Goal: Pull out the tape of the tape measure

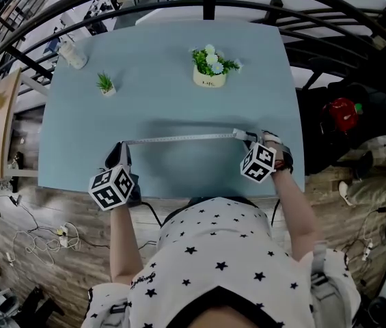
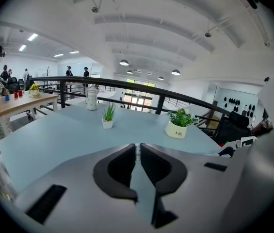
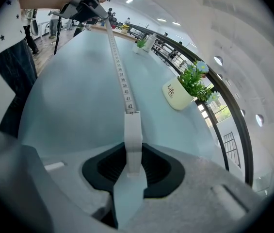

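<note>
A: Where's the tape right now?

B: The tape point(image 1: 179, 139) runs in a nearly straight line over the near part of the worktop point(image 1: 165, 80), from one hand to the other. I can't tell whether it touches the surface. Its free end is at the left hand-held gripper point(image 1: 122, 149), and the case point(image 3: 132, 140) it feeds from sits in the right hand-held gripper point(image 1: 252, 142).

A: How do the jaws stand?

B: On the left they're pressed almost together, with only a thin pale sliver between the tips. The right gripper view shows the tape leading right into that hand-held gripper, so I read it as pinching the tape's end. On the right the jaws stand partway apart and clamp the narrow white case, with the tape leaving its mouth straight ahead.

A: So which step is this?

B: The pull itself, and well along, I'd say: a long stretch is out and looks taut between the hands.

A: And next?

B: If more length is wanted, the hands need to part along the tape's own line. Both grips should be firm and the case square, so the tape doesn't kink at the mouth. The flower pot point(image 1: 209, 79) and the small plant point(image 1: 105, 84) stand well back, so nothing is in the way. Letting either pinch slip would likely let the tape snap back
</note>
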`<state>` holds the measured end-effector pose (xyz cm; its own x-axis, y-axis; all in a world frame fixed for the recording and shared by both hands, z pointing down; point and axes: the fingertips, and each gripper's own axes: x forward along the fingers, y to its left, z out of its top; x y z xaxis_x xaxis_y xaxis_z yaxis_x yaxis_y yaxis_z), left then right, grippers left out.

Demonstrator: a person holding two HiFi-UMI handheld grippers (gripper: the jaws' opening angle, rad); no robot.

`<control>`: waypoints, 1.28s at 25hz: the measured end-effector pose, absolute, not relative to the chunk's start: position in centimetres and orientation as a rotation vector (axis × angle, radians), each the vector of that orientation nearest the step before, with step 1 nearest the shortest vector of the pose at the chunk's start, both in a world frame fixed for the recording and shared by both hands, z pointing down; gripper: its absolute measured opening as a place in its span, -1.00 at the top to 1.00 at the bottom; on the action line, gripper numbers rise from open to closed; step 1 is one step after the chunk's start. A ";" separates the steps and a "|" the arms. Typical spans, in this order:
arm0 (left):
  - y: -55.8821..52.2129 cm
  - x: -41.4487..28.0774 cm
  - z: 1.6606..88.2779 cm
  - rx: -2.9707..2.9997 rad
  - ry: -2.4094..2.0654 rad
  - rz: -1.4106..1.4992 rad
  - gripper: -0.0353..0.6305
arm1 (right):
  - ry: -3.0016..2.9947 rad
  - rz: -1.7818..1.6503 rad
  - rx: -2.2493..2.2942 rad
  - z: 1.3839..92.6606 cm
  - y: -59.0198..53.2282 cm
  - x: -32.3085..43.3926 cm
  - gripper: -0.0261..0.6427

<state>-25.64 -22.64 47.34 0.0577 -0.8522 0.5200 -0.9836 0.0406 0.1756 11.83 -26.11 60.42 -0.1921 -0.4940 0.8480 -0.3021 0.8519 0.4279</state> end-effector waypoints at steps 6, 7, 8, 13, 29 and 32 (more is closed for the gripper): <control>-23.1 -26.1 48.3 1.819 -1.835 0.322 0.79 | -1.816 -0.190 0.596 60.5 -26.6 10.2 0.62; -23.2 -26.2 48.4 1.814 -1.835 0.317 0.79 | -1.820 -0.185 0.595 60.5 -26.6 10.0 0.62; -23.2 -26.3 48.6 1.809 -1.834 0.314 0.79 | -1.824 -0.178 0.594 60.6 -26.6 9.8 0.62; -23.7 -25.6 49.5 1.810 -1.800 0.315 0.79 | -1.859 -0.119 0.590 60.5 -26.7 8.7 0.62; -25.7 -21.4 53.6 1.831 -1.636 0.365 0.79 | -1.998 0.117 0.619 60.2 -28.3 5.0 0.62; -26.0 -20.5 54.3 1.835 -1.598 0.368 0.79 | -2.031 0.164 0.627 60.2 -28.5 4.3 0.62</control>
